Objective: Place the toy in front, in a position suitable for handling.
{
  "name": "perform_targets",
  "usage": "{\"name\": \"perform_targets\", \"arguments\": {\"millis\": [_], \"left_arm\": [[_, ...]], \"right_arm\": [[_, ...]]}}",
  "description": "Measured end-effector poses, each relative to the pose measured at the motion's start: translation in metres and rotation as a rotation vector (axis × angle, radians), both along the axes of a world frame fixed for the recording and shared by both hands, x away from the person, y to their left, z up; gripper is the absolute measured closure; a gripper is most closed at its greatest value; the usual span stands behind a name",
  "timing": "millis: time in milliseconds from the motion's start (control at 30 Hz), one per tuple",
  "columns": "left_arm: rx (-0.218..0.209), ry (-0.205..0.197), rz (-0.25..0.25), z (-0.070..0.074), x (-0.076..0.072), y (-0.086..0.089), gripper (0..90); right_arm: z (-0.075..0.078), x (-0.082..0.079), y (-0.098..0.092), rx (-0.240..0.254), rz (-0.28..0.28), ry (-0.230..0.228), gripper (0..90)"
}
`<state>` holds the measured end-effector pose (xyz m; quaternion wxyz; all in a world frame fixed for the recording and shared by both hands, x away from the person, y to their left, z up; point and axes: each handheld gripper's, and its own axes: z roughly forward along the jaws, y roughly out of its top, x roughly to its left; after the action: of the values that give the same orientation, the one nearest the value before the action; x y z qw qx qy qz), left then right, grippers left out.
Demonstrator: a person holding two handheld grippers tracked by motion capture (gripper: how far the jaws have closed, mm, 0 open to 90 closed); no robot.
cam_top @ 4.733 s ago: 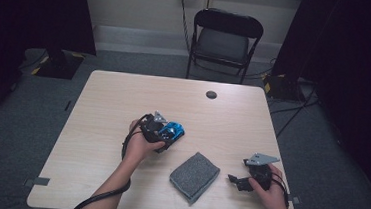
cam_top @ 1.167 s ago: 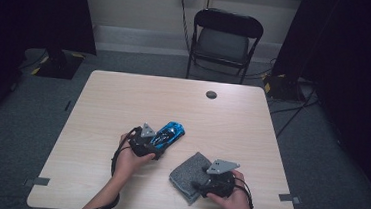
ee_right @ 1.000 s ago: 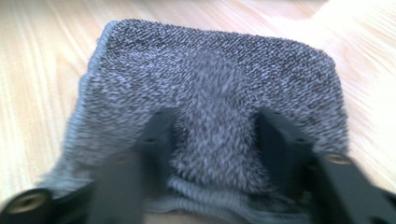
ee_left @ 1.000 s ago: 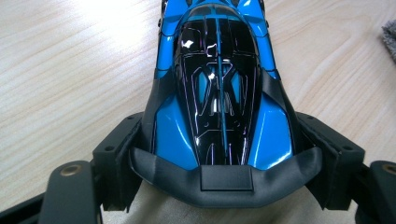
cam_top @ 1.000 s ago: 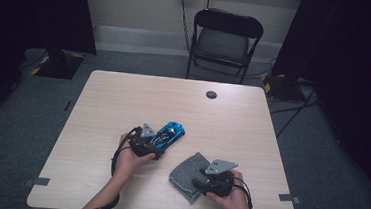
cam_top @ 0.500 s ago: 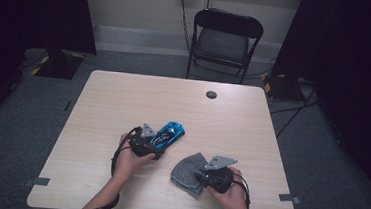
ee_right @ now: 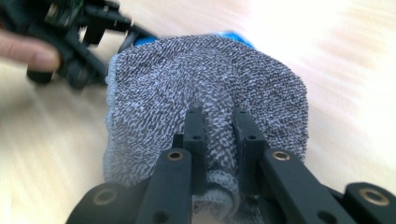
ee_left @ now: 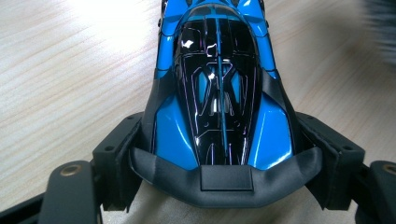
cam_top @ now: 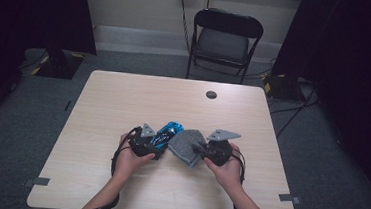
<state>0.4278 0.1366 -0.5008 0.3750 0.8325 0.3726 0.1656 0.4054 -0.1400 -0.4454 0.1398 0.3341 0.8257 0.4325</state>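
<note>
My left gripper (cam_top: 156, 147) has its fingers (ee_left: 116, 161) clamped on the two flanks of the blue toy car (ee_left: 219, 93), which sits on its wheels on the counter (cam_top: 123, 99), a little nearer my edge than the middle. In the left gripper view the pads sit low on the car's sides near one end, behind the dark bumper. The shell looks like glossy hard plastic: light, stiff and slick, so I judge a grip on the broad flanks safer than one on the tapered nose, where the pads could slide off. The thin trim and the wheels are the parts I would not squeeze.

My right gripper (cam_top: 201, 148) has just been closing, and its fingers (ee_right: 194, 135) are now pinched tight on a fold of the grey cloth (ee_right: 205, 88), lifted off the counter and touching or just beside the car in the high view. The cloth is soft terry, limp and light; it bunches around the pads and droops on both sides. Holding it by a gathered fold near the edge, as now, leaves a wide free face to lay against the car's roof. Gentle pressure should be enough, with the left grip keeping the car from rolling.
</note>
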Motion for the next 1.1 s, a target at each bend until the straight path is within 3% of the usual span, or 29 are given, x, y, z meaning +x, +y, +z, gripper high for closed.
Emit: {"name": "perform_targets", "arguments": {"millis": [33,67,100,267,300,367,400,533,600,767,1100], "left_arm": [[0.000,0.000,0.000,0.000,0.000,0.000,24.2],[-0.001,0.001,0.000,0.000,0.000,0.000,24.2],[0.000,0.001,-0.001,0.000,0.000,0.000,24.2],[0.000,0.000,0.000,0.000,0.000,0.000,24.2],[0.000,0.001,-0.001,0.000,0.000,0.000,24.2],[-0.001,0.001,0.000,0.000,0.000,0.000,24.2],[0.004,-0.002,-0.002,0.000,0.000,0.000,24.2],[0.006,-0.004,-0.001,0.000,0.000,0.000,24.2],[0.005,-0.004,-0.002,0.000,0.000,0.000,24.2],[0.007,-0.003,-0.002,0.000,0.000,0.000,24.2],[0.001,0.000,0.000,0.000,0.000,0.000,24.2]], "right_arm": [[0.004,0.010,0.015,-0.003,0.000,-0.010,78.3],[0.004,0.010,0.015,-0.003,0.000,-0.010,78.3],[0.006,0.016,0.027,-0.006,0.006,-0.013,78.2],[0.009,0.027,0.055,-0.043,0.036,-0.009,78.0],[0.008,0.030,0.068,-0.070,0.053,-0.011,77.9],[0.007,0.031,0.074,-0.082,0.069,-0.005,77.9],[0.004,0.032,0.084,-0.115,0.087,0.000,77.8],[-0.005,0.031,0.099,-0.143,0.123,0.029,77.6],[-0.010,0.030,0.104,-0.163,0.123,0.019,77.5],[-0.013,0.034,0.099,-0.119,0.108,0.047,77.5],[-0.013,0.041,0.096,-0.124,0.074,0.046,77.5]]}}
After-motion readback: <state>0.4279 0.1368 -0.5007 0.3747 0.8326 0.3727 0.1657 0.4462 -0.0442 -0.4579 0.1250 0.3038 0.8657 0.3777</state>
